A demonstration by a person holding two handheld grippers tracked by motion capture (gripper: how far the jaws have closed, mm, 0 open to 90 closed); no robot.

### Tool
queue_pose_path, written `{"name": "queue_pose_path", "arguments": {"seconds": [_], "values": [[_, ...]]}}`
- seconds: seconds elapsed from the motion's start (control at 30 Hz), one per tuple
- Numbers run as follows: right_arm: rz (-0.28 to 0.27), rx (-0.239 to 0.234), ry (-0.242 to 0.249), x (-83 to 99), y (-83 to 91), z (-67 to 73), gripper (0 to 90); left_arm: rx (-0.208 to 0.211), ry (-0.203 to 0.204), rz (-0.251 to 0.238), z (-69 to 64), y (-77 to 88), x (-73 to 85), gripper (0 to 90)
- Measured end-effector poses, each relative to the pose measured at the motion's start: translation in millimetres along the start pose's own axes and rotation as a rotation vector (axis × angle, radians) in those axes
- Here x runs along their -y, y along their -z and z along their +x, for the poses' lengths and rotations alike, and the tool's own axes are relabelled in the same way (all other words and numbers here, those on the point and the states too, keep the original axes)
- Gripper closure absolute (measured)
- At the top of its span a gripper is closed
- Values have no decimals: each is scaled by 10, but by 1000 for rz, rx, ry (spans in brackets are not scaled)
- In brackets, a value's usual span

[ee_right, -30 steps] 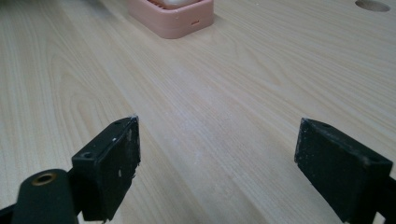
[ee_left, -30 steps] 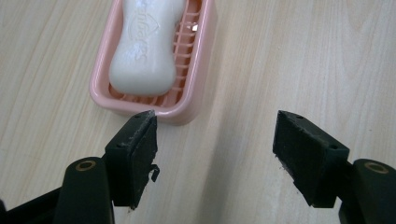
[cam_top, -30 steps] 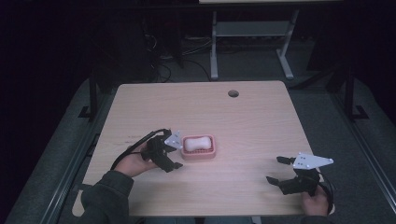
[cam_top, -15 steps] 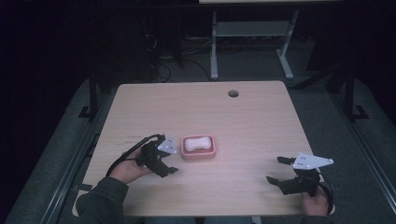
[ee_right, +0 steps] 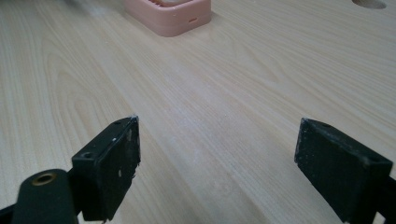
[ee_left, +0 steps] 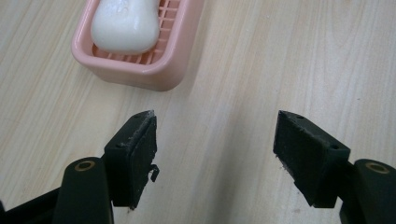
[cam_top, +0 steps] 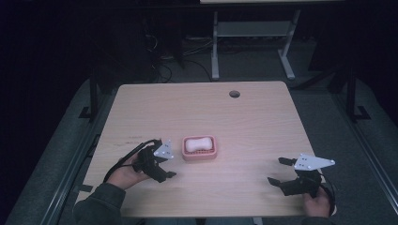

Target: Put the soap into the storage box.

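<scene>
Left tongs (cam_top: 170, 164) open, just beside soap dish (cam_top: 200, 148)

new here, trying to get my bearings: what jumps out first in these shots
A pink soap dish holding a white soap bar sits mid-table, the one spot of colour on the pale wooden table. The left gripper lies just beside the dish, jaws open and empty. The right gripper, also open, rests near the table's front corner.

High view: we get a lit table (cam_top: 202, 112), surroundings near black, overall dim and soft w/ low detail. Both gripper views bright, even light, no glare; soft shadow under soap dish (ee_left: 154, 70). Close jaws slightly blurred; wood grain sharp.
</scene>
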State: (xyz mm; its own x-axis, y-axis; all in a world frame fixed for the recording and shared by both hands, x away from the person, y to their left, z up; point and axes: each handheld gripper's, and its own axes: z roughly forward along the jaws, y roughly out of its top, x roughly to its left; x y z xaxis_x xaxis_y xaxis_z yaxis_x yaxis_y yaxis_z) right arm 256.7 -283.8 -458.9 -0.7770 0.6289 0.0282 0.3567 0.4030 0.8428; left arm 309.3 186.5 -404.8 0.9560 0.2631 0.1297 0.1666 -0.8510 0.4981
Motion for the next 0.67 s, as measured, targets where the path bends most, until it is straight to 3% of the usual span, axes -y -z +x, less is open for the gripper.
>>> {"name": "queue_pose_path", "arguments": {"seconds": [0.4, 0.67], "values": [[3, 1, 1, -2, 4, 5, 135, -19, 14, -15, -94, 38, 129, 288], [6, -1, 1, -1, -6, 3, 135, -31, 54, -52, -206, 36, 338, 286]]}}
